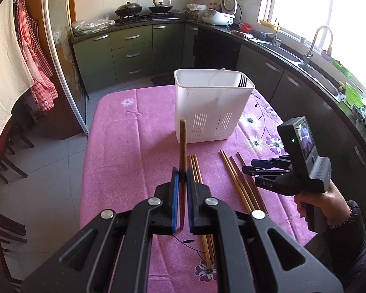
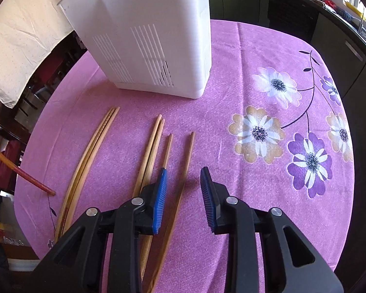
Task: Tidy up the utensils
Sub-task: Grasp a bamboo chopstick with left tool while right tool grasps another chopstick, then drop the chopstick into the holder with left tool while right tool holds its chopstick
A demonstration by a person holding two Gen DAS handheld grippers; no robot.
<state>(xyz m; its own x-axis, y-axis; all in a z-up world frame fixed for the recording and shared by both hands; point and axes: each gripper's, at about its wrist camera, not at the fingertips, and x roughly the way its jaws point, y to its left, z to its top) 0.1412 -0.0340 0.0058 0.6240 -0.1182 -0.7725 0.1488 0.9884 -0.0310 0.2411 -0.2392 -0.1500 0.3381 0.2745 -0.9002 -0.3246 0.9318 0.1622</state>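
My left gripper (image 1: 182,174) is shut on a brown chopstick (image 1: 182,146) and holds it above the pink tablecloth, its tip pointing toward the white utensil caddy (image 1: 207,112). The same chopstick shows at the left edge of the right wrist view (image 2: 22,174). A fork (image 1: 242,81) and a white spoon stand in the caddy. Several wooden chopsticks (image 2: 156,144) lie on the cloth in front of the caddy (image 2: 146,36). My right gripper (image 2: 184,178) is open, low over the cloth, with one chopstick (image 2: 186,161) between its fingers. It also shows in the left wrist view (image 1: 251,167).
The table (image 1: 114,146) wears a pink flowered cloth (image 2: 268,122). Green kitchen cabinets (image 1: 131,48), a stove with pans and a sink counter (image 1: 292,56) run behind and to the right. Cloths hang at the left (image 1: 5,61).
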